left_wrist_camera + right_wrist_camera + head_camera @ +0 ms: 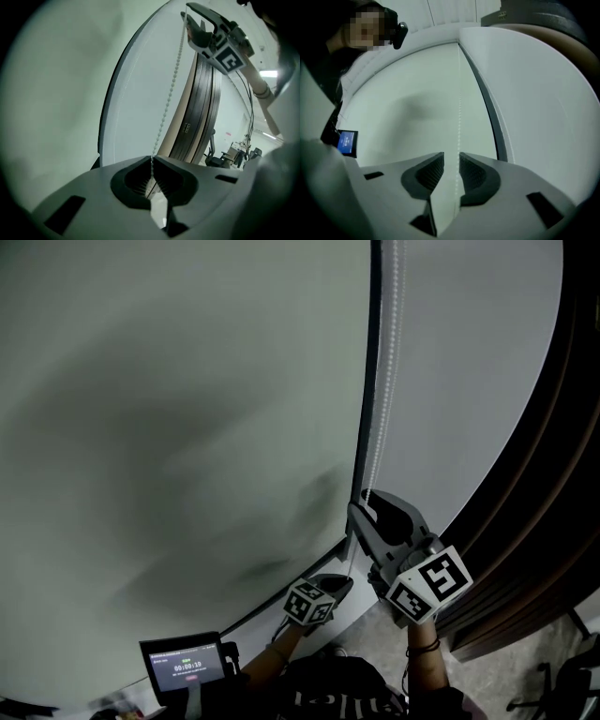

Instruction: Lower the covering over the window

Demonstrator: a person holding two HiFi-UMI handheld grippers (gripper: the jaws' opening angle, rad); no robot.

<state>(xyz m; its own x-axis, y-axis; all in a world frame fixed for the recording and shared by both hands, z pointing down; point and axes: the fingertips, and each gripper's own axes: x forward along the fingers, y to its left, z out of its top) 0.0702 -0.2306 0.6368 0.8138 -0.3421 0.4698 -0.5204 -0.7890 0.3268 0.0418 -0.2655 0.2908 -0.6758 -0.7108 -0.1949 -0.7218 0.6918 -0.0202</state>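
A pale grey-green roller blind [187, 409] covers the window on the left. Beside its dark frame hangs a white bead chain [381, 409]. My left gripper [345, 579] is low on the chain; in the left gripper view its jaws [152, 161] are shut on the bead chain [171, 89]. My right gripper [362, 502] is higher up the same chain and also shows at the top of the left gripper view [206, 33]. In the right gripper view the jaws [451, 161] stand a little apart, with the bead chain [460, 103] running through the gap.
A dark vertical frame [368, 381] splits the blind from a second pale panel [469, 381]. Dark wooden slats [553, 474] curve down the right side. A small screen [185, 667] glows at the lower left. Office chairs [234, 154] stand far behind.
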